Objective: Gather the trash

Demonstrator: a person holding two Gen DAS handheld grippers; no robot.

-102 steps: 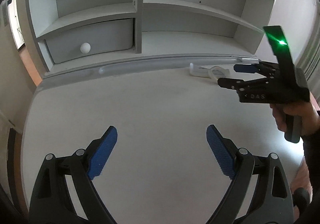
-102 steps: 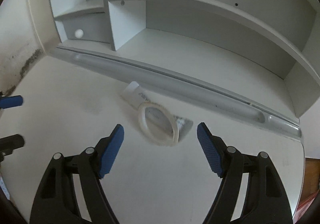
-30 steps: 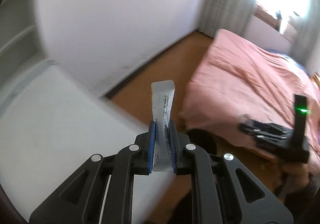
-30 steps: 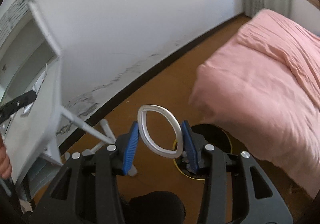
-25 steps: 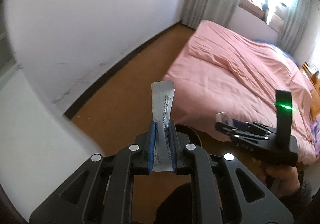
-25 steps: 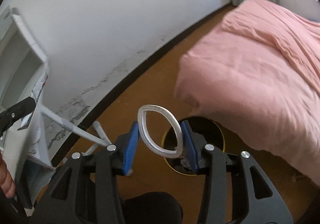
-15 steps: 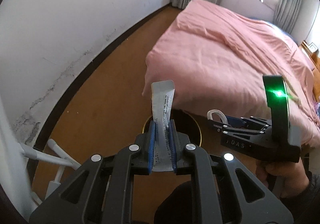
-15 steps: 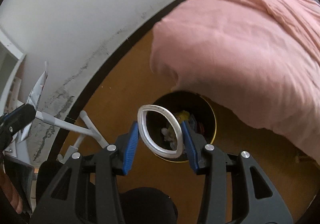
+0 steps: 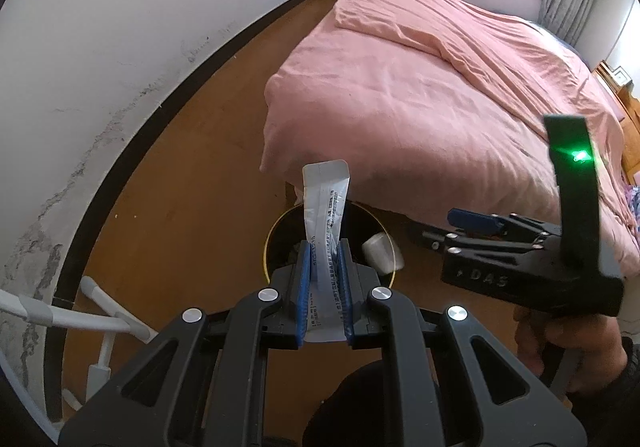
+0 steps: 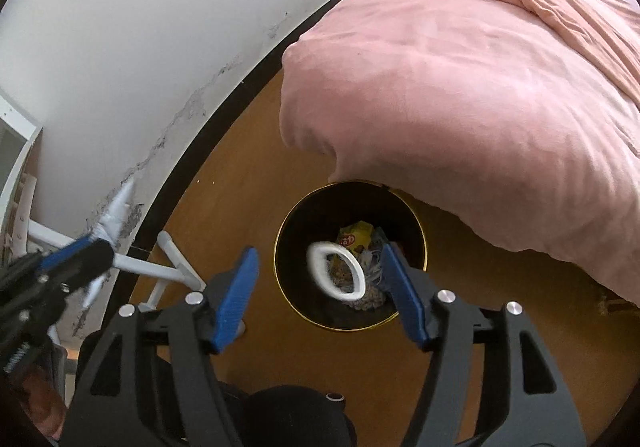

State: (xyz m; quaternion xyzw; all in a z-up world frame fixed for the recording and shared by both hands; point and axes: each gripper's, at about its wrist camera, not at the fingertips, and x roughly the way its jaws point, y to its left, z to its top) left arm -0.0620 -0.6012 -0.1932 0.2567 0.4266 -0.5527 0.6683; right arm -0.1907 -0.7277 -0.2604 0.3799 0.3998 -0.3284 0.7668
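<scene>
R tool [image 10: 318, 293] had just opened; ring [image 10: 335, 271] sat loose between its pads, above bin [image 10: 420, 231], so likely dropping in. L tool [image 9: 323, 289] clamped wrapper [image 9: 325, 223] over bin, release next.

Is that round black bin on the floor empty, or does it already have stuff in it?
Not empty. The right wrist view looks into the bin and shows a yellow wrapper and crumpled scraps at its bottom.

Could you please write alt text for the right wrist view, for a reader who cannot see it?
The right gripper has just been opening, and a white ring hangs free between its blue pads, above a black trash bin half under a pink bed. At left, the left gripper holds a white sachet.
</scene>
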